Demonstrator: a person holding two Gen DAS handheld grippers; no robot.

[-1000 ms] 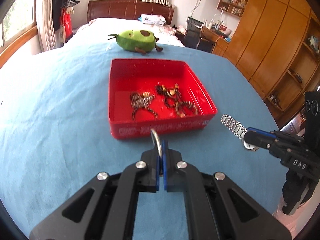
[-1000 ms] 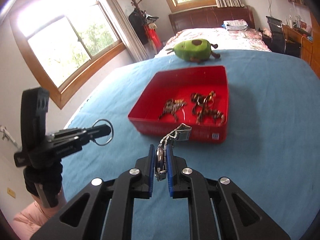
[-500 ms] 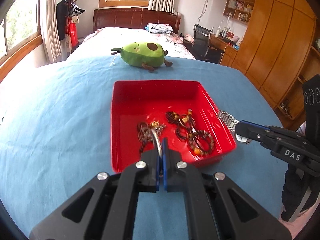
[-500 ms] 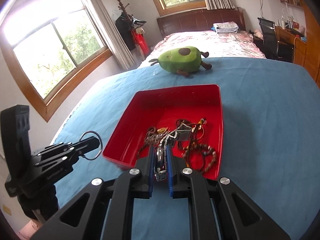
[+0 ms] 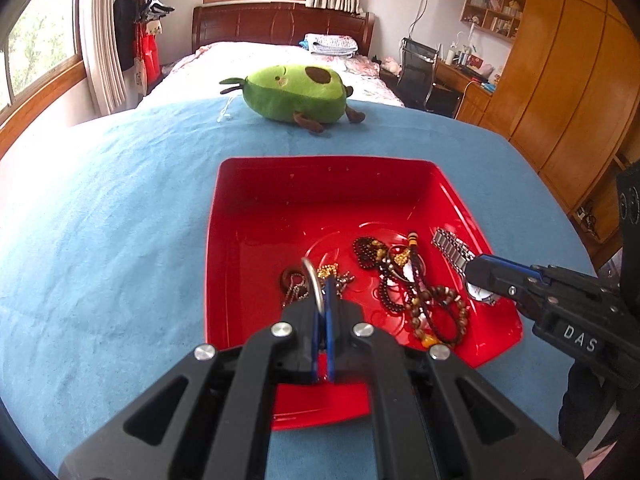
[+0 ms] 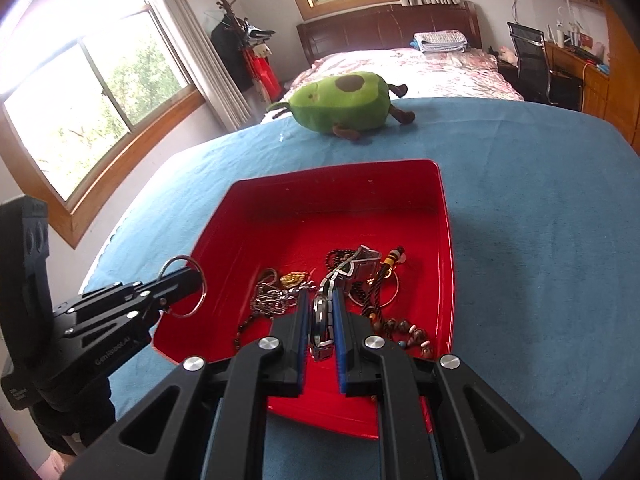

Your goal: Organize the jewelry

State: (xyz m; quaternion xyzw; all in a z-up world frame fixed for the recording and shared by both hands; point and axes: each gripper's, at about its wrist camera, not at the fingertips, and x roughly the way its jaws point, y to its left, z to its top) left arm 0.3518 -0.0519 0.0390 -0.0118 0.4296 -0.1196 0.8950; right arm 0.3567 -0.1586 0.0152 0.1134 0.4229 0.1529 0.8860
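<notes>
A red tray (image 5: 280,216) (image 6: 320,208) sits on the blue cloth and holds bead bracelets (image 5: 432,304) and chains (image 6: 272,300). My left gripper (image 5: 322,284) is shut on a silver ring (image 5: 310,280), held above the tray's near left part; the ring also shows in the right wrist view (image 6: 188,288). My right gripper (image 6: 320,312) is shut on a metal watch (image 6: 322,328), held over the tray's right side; its band (image 5: 452,248) sticks out in the left wrist view.
A green avocado plush (image 5: 296,92) (image 6: 344,104) lies on the cloth beyond the tray. A bed, a window, wooden wardrobes and a desk with a chair stand behind.
Both grippers have moved forward from in front of the tray to above it, still holding the ring and the watch.
</notes>
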